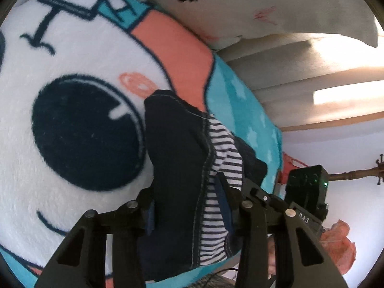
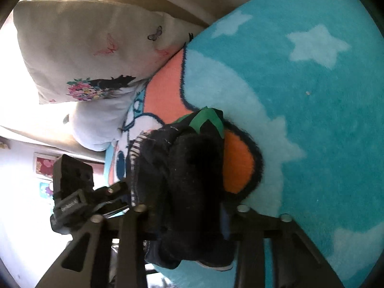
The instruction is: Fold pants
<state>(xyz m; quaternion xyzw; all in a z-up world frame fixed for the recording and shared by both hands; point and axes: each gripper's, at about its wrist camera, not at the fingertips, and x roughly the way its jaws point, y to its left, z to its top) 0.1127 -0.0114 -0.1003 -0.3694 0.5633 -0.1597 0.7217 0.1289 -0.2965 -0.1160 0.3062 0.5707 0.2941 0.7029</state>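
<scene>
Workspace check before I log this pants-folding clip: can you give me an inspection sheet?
Surface: plush cartoon blanket, turquoise with stars, white and coral patches.
Job's things: dark pants with striped lining, bunched and held between both grippers, not yet folded flat.
Clutter: butterfly-print pillow and a plain white pillow at the blanket's edge.
Grippers: left gripper jaws shut on the pants; right gripper jaws shut on the pants.
Cables: a thin dark cable below the left gripper.
Surroundings: beige upholstered backrest, white wall, wooden coat stand.

Black claw point(image 1: 189, 206); silver screws; blue pads point(image 1: 150, 218).
</scene>
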